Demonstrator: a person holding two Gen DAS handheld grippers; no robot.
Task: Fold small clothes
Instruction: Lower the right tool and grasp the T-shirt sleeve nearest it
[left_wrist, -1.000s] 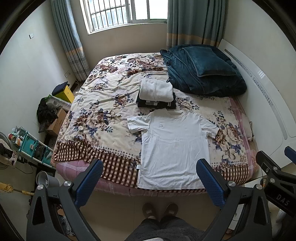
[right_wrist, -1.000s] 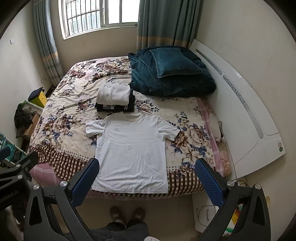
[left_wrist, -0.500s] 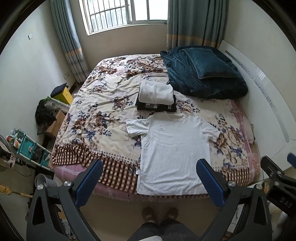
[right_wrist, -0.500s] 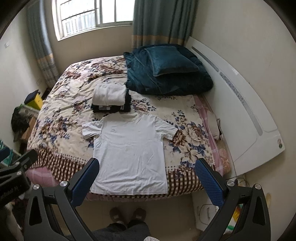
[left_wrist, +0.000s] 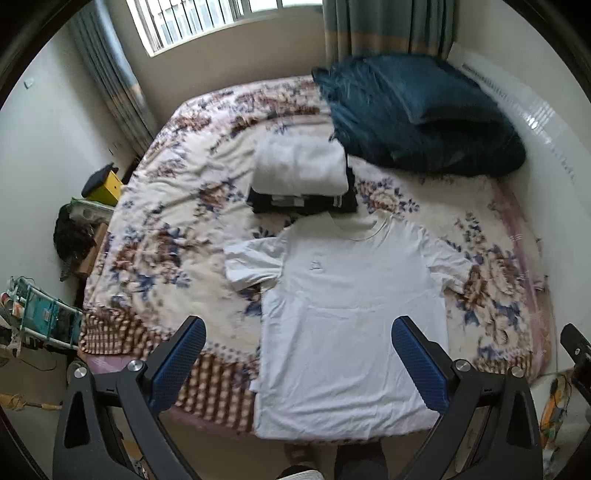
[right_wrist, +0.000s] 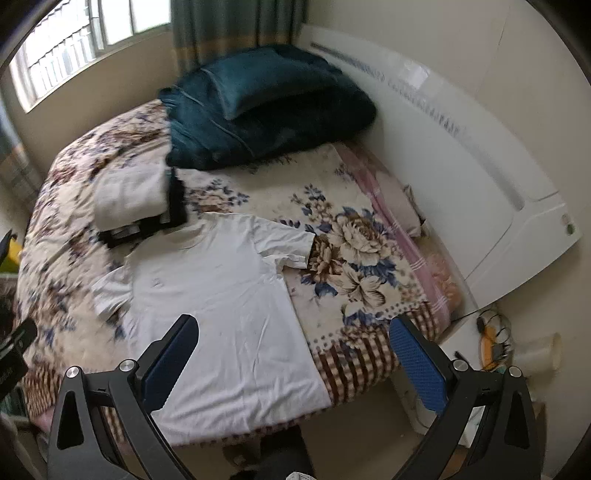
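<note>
A plain white short-sleeved cotton T-shirt at centre frame lies on a cream bedspread with brown and blue flowers and a brown-and-white checked hem. Above it, a folded white cloth tops black garments. Upper right is a dark teal plush quilt. Both grippers' finger pads are blue on black frames.

Teal quilt (pillow on top) beside headboard.

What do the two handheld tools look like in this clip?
Both match: the left tool and right tool have black angular arms with triangular cutouts and silver round bolts, ending in blue fingers with textured pads. No cables show on them.
</note>
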